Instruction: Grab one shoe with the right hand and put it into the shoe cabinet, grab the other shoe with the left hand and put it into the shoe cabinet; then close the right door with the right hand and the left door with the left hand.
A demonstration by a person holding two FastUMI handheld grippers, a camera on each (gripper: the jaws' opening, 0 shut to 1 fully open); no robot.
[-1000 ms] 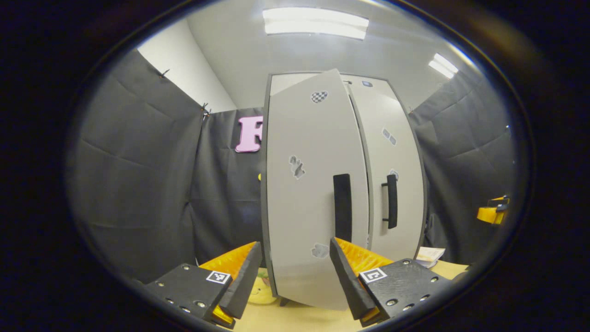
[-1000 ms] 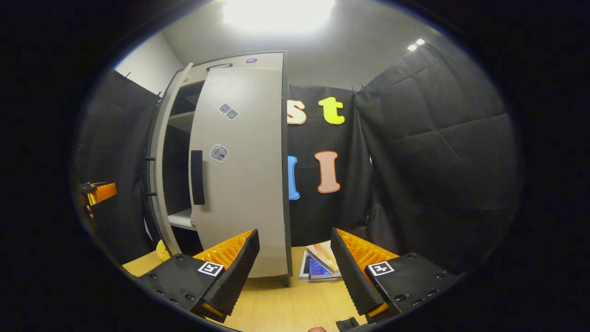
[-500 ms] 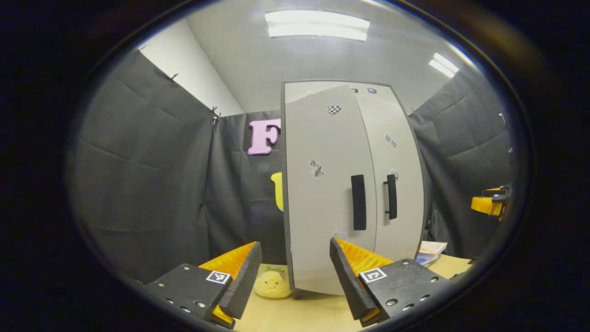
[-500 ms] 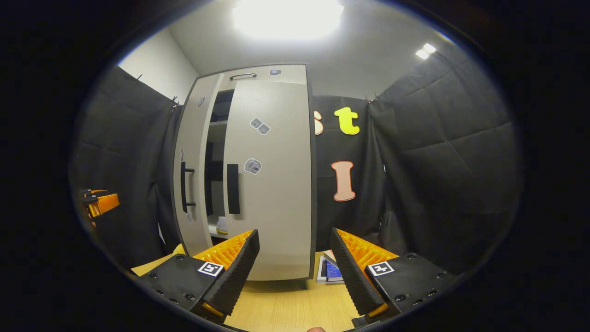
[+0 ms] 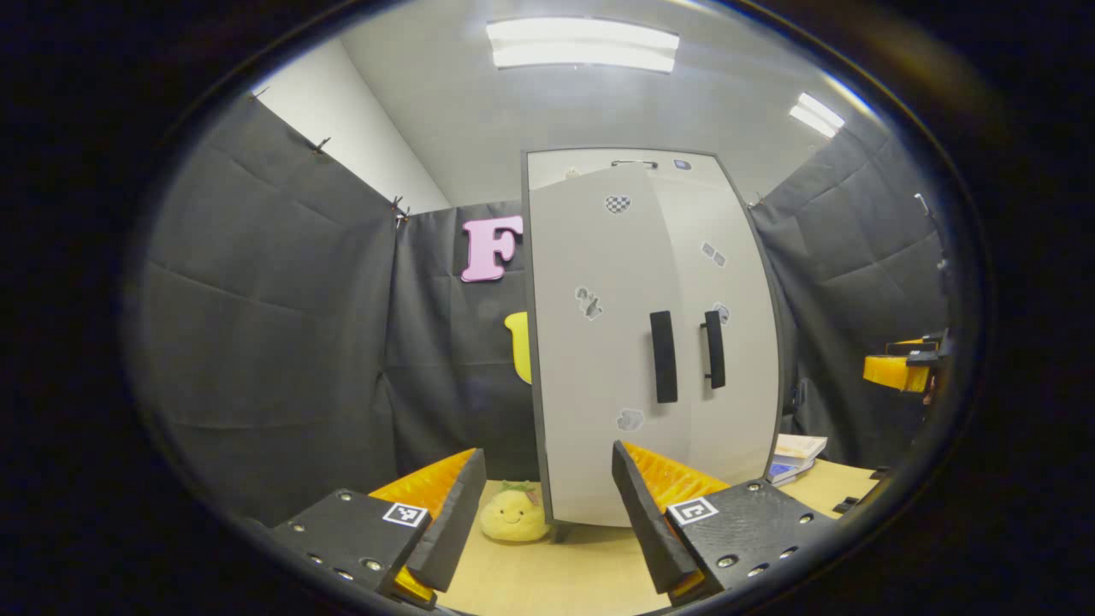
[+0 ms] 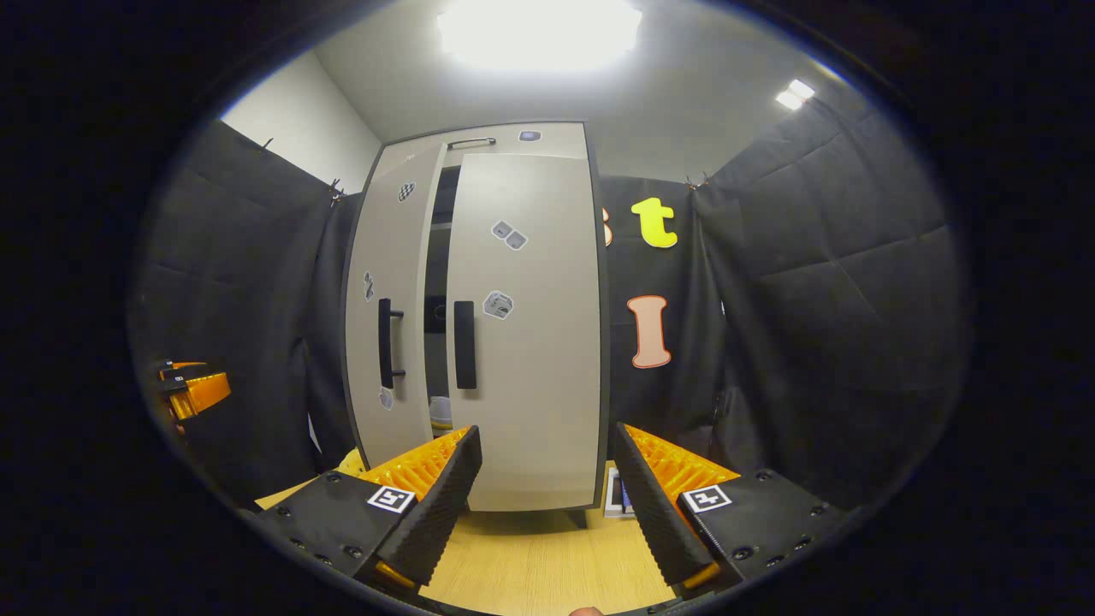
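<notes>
The grey shoe cabinet stands on the wooden table, with two black handles side by side. In the right gripper view the left door stands slightly ajar beside the right door. A narrow dark gap runs between them. Low in that gap a bit of a pale shoe shows on a shelf. My left gripper is open and empty, short of the cabinet's left door. My right gripper is open and empty before the right door. Each gripper also appears far off in the other's view: the right gripper, the left gripper.
A yellow plush toy lies on the table at the cabinet's left foot. A stack of books lies at its right foot. Black cloth walls close in on both sides and behind.
The left door has swung from wide open to nearly shut, narrowing the gap to a slit. Both grippers have drawn back from the cabinet, which looks smaller now.
</notes>
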